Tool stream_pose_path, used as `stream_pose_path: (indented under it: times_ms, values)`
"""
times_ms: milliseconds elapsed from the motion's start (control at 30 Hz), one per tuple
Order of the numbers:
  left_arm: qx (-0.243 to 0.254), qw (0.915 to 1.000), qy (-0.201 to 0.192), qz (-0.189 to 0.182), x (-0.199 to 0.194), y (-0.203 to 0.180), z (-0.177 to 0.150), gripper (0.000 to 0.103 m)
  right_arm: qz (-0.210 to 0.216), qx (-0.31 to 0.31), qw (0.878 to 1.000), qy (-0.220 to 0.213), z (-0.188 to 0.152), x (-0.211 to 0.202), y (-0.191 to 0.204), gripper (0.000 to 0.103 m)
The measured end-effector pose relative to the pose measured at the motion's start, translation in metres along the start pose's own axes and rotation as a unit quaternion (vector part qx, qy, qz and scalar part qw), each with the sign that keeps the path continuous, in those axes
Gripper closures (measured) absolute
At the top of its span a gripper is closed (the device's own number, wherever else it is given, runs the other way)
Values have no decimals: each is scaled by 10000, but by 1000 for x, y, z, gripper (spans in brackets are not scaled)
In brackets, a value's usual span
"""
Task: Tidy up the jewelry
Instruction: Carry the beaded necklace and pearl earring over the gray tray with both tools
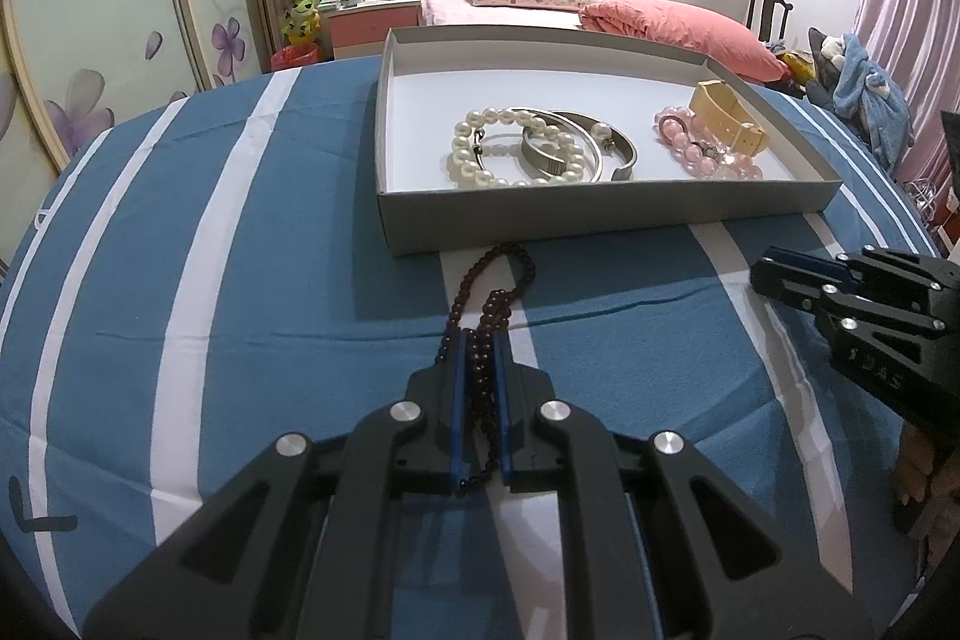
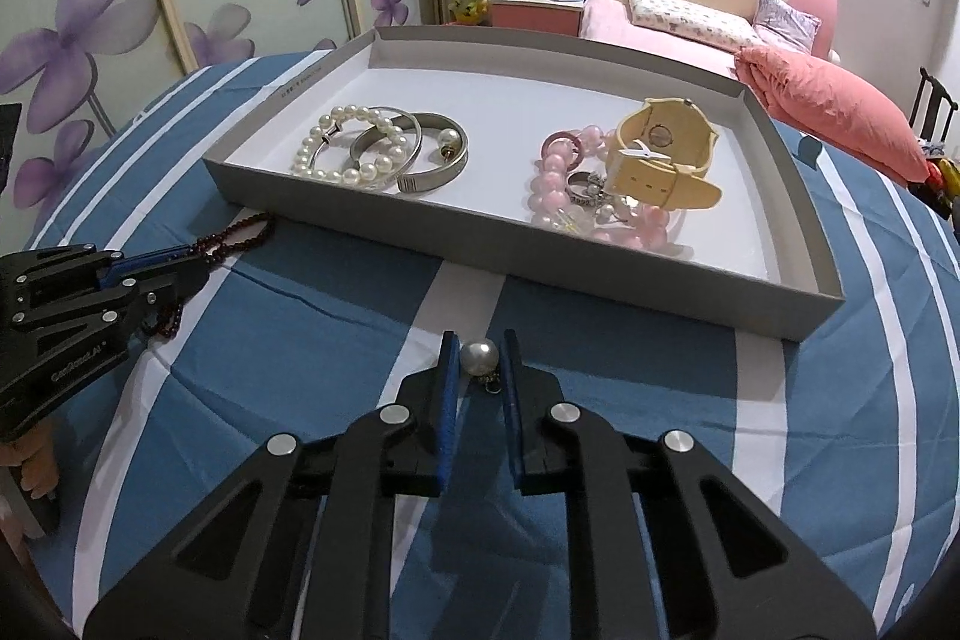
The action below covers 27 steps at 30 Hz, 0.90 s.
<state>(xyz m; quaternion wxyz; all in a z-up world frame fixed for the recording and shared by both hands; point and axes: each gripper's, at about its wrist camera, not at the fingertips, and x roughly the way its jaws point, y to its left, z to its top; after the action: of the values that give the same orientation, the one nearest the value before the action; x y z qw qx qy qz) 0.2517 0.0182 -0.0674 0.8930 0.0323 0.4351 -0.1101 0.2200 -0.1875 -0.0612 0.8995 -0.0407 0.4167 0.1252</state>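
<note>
From the left wrist, the left gripper (image 1: pixel 480 340) was clenched on a dark red bead strand (image 1: pixel 489 280), which ran between its blue pads and trailed toward twelve o'clock up to the near wall of the grey tray (image 1: pixel 600 214). Inside the tray lay a pearl bracelet (image 1: pixel 480 148) tangled with silver bangles (image 1: pixel 591 148), and toward two o'clock a pink bead bracelet (image 1: pixel 702 154) under a cream watch (image 1: pixel 729 115). At three o'clock the right gripper (image 1: pixel 774 274) reached in low over the cloth; whether it held anything could not be told from here. The table wore a blue cloth with white stripes (image 1: pixel 240 250). Beyond, at twelve o'clock, stood a bed with pink bedding (image 1: pixel 510 10), and at ten o'clock sliding doors painted with purple flowers (image 1: pixel 90 40).

From the right wrist, the right gripper (image 2: pixel 478 349) sat with its jaws drawn in around a pearl earring (image 2: pixel 478 358) on a white stripe, the pads at the pearl's sides; the tray's near wall stood just ahead at twelve o'clock. The watch rested at one o'clock on the pink beads, with small rings (image 2: pixel 585 196) beside them. At nine o'clock the left gripper pinched the dark strand, its loop lying against the tray's corner. A pink quilt (image 2: pixel 840 112) bulged at two o'clock.
</note>
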Motion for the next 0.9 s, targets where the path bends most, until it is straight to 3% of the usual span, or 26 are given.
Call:
stream_pose_path:
  times_ms: [167,367,667,900]
  values:
    - [-147,9998,-110,25,-5,5,1,94,-30,251,9984,-499,-9,-34,-15,89]
    - [-175,9976,-663,88,-36,3,6,94,-224,469,9889,-1394,-12,-87,-31,89]
    - [-274,9850,-1695,156,-104,-1,18,94,-284,509,9679,-2445,-5,-128,-32,89]
    - [-110,9717,-2326,382,-139,-18,18,94,-414,423,9536,-2951,-6,-141,-23,89]
